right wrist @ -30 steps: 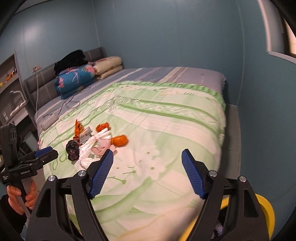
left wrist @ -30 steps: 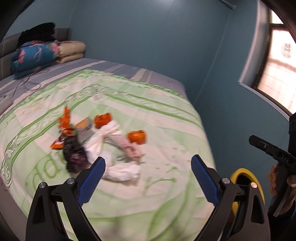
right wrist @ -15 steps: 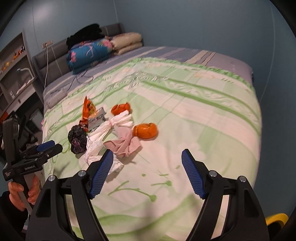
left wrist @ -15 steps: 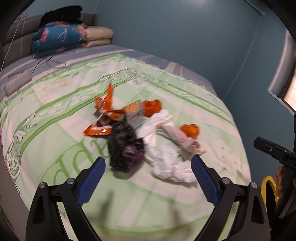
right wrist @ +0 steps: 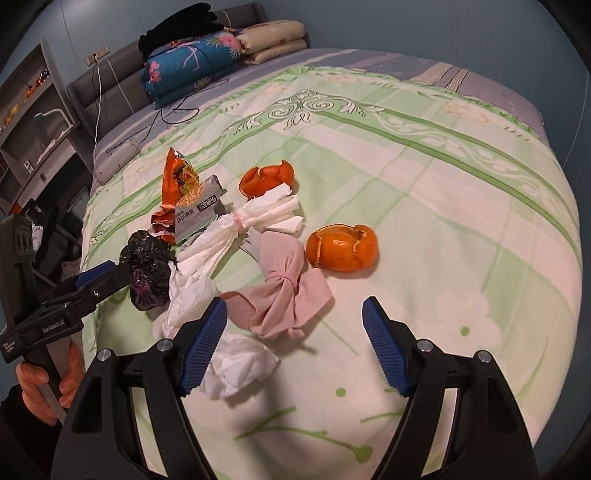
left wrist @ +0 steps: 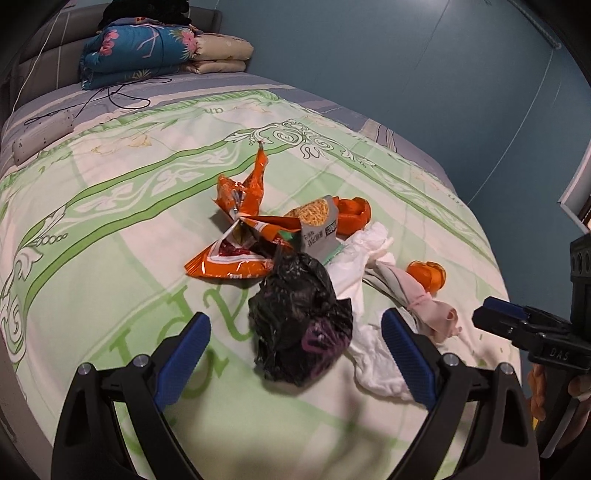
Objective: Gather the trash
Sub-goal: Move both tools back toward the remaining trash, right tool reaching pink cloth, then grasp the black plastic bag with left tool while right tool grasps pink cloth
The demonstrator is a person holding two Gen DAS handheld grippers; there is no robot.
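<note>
Left wrist: black bag (left wrist: pixel 299 317) between spread left claw (left wrist: pixel 295 345) tips.

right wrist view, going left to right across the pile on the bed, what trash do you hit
black crumpled bag → orange snack wrapper → tied white bag → knotted pink cloth → peeled orange peel

Bed (right wrist: pixel 424 177) — green-and-white floral cover, grey-blue striped sheet toward 12 o'clock. Folded blue flowered quilt (right wrist: pixel 192 70) at 11 o'clock by the grey headboard (right wrist: pixel 107 77), dark clothing (right wrist: pixel 177 27) on top, 2 beige pillows (right wrist: pixel 273 38) stacked just beside it. White power strip (left wrist: pixel 42 134) with black cable (left wrist: pixel 118 96) at 10 o'clock. Shelf unit (right wrist: pixel 33 110) — 9 o'clock, contents unclear. Blue wall (left wrist: pixel 406 66).
</note>
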